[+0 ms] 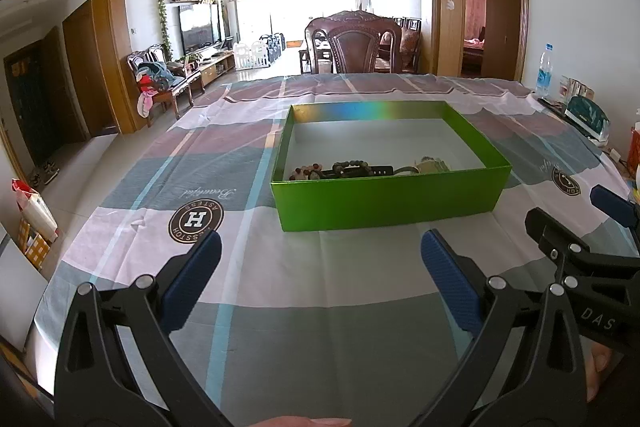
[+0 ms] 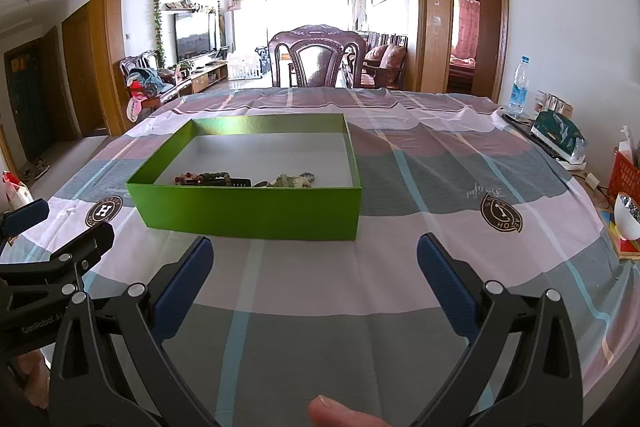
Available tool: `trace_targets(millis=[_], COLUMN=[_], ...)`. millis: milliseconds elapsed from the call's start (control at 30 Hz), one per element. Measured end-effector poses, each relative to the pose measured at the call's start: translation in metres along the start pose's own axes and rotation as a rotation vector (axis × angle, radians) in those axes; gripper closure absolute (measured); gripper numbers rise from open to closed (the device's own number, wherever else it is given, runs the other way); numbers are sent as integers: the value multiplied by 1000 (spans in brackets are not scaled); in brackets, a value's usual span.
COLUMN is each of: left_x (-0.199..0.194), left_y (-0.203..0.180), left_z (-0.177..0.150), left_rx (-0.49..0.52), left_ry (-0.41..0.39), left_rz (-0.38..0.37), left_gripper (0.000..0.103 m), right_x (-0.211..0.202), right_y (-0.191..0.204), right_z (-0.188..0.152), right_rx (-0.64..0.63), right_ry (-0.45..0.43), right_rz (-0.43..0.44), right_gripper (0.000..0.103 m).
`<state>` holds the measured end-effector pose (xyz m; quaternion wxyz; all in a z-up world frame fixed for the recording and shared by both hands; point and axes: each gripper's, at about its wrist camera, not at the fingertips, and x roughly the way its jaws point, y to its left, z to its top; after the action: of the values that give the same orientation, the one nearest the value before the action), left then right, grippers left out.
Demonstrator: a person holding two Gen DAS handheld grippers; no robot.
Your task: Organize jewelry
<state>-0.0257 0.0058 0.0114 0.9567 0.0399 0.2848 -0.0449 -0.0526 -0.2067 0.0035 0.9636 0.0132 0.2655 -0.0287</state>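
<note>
Checked tablecloth (image 1: 280, 291) covers my work surface. On it sits a green box (image 1: 384, 199) holding bead bracelets (image 2: 204, 179) and other jewelry along its near wall. My left gripper (image 1: 320, 267) and right gripper (image 2: 314, 267) hover before it, jaws spread, empty.

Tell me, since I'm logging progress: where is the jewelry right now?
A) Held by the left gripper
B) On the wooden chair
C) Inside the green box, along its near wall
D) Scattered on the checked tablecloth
C: the beaded bracelets lie inside the open green cardboard box against its near wall; both grippers, left gripper and right gripper, are open and empty.
</note>
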Motion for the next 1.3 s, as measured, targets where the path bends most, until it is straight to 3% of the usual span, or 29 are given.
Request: trace_targets(millis=[967, 1300], left_x=[-1, 11], left_y=[-1, 1], left_z=[-1, -7], left_rx=[12, 1], left_ry=[-2, 40], left_rz=[10, -15], left_gripper=[4, 4], right_x=[3, 10], right_y=[-2, -4], right_z=[-3, -7], right_rx=[0, 6], right_ry=[8, 33], right_rz=[-4, -5], right_gripper=[4, 4])
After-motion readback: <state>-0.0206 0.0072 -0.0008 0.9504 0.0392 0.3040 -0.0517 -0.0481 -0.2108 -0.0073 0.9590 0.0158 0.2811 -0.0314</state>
